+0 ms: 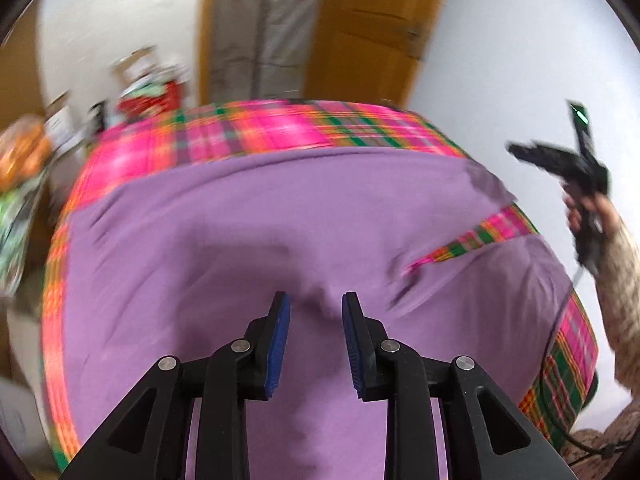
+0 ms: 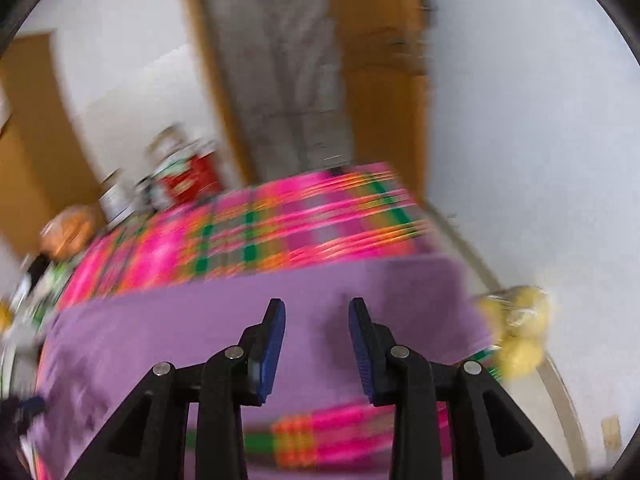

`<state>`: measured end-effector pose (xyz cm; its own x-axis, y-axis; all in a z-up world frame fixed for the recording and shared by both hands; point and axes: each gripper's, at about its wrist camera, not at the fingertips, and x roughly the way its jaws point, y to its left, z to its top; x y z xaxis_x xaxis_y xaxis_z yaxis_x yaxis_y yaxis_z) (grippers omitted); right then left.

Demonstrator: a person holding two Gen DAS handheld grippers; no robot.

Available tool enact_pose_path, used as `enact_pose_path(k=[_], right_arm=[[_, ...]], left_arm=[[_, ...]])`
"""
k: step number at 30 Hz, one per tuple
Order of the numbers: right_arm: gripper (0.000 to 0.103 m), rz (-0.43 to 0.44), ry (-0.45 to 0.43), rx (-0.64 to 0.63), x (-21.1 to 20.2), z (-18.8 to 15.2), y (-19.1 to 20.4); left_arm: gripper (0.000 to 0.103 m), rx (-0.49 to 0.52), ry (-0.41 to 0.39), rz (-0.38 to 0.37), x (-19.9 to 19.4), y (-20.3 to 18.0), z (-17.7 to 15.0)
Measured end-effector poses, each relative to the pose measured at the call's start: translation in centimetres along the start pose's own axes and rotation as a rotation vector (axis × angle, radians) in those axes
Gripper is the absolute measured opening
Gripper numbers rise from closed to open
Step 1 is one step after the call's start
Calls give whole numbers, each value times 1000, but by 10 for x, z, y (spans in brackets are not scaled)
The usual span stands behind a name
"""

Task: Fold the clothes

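Note:
A purple garment [image 1: 240, 232] lies spread over a pink, green and orange plaid cloth [image 1: 256, 128] on the table. My left gripper [image 1: 316, 304] hangs above the garment's middle, open, nothing between its blue pads [image 1: 280, 344]. The right gripper [image 1: 528, 152] shows at the right of the left wrist view, held in a hand above the table's right side. In the right wrist view the right gripper [image 2: 316, 308] is open over the purple garment [image 2: 192, 320], pads empty. The plaid cloth [image 2: 280, 232] stretches beyond the garment's far edge. Both views are blurred.
A sleeve in a light knit [image 1: 620, 280] reaches in from the right. Boxes and a red package [image 1: 156, 100] stand past the table's far left. An orange thing [image 1: 24, 152] sits at the left. Yellow lumps [image 2: 520, 332] lie at the right. A wooden door [image 1: 368, 24] stands behind.

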<state>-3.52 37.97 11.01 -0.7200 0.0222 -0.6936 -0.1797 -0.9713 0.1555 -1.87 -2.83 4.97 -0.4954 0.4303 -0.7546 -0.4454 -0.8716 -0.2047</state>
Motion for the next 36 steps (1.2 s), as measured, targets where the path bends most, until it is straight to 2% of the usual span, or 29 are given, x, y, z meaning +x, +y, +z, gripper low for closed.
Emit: enact_pose_path(k=[5, 10, 12, 15, 18, 22, 28, 30, 31, 33, 36], right_arm=[[34, 186, 89, -190, 0, -48, 83], [34, 338, 176, -279, 5, -95, 146], [34, 352, 205, -318, 10, -113, 163], [34, 362, 237, -342, 13, -132, 180], [35, 340, 218, -346, 11, -145, 189], [42, 322, 203, -374, 9, -153, 200], [42, 367, 223, -379, 7, -156, 215], [43, 371, 225, -377, 6, -157, 218], [43, 374, 226, -373, 6, -158, 219], [43, 379, 228, -367, 5, -158, 221], [43, 378, 225, -359, 5, -158, 225]], left_arm=[[28, -157, 4, 69, -22, 53, -38], [28, -253, 8, 123, -35, 86, -69], [28, -267, 16, 147, -37, 94, -77], [28, -292, 6, 130, -40, 104, -86], [28, -309, -4, 141, -44, 112, -92], [28, -339, -20, 105, -46, 122, -95], [28, -346, -33, 145, -47, 135, -79], [28, -384, -29, 106, -43, 148, -72], [36, -398, -19, 84, -38, 154, -69], [43, -405, -3, 45, -30, 161, -61], [43, -385, 1, 34, -23, 165, -50]])
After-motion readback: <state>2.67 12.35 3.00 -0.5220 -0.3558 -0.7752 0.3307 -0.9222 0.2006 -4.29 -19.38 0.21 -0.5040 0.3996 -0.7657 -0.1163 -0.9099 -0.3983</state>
